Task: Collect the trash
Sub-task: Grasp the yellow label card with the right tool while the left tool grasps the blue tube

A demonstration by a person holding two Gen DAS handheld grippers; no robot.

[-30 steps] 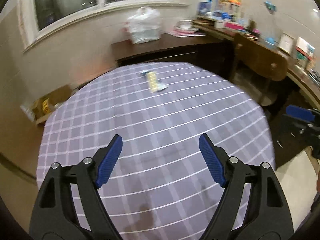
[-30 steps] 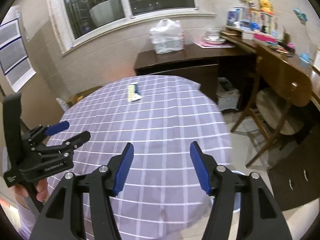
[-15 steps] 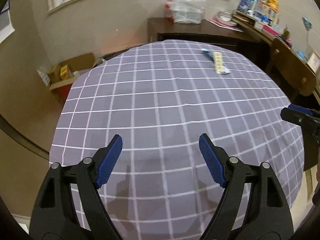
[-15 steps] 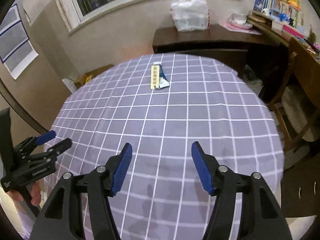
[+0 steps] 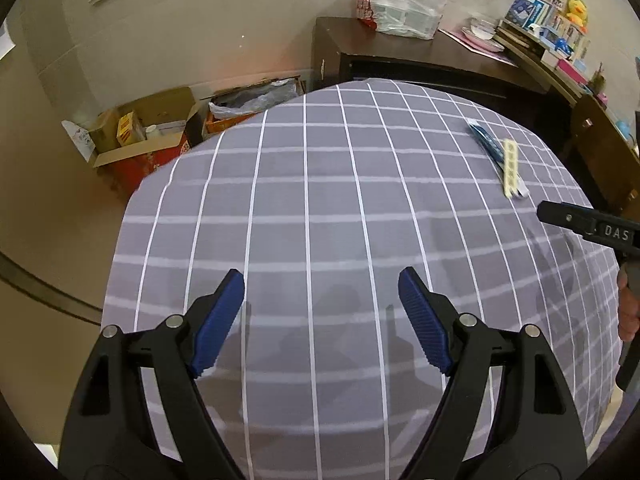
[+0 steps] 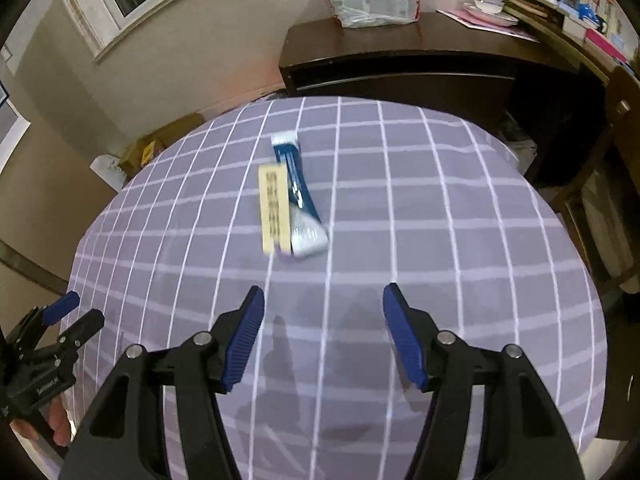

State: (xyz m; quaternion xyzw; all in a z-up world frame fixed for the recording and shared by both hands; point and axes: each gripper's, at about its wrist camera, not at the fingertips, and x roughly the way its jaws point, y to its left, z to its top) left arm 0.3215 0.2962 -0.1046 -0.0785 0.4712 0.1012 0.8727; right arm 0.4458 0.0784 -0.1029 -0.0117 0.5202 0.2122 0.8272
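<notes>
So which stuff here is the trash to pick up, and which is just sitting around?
For the job:
- blue-and-white wrapper
- yellow strip
- right gripper, open
- left gripper, open

Just lying about:
- white plastic bag
- cardboard boxes
- toy duck

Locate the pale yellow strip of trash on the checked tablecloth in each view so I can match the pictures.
Left wrist view: the pale yellow strip lies far right on the tablecloth, past the right tool.
Right wrist view: the strip lies near centre, ahead of the tool's open fingers.
Shared landmark: the blue-and-white wrapper lies right beside it in both.
</notes>
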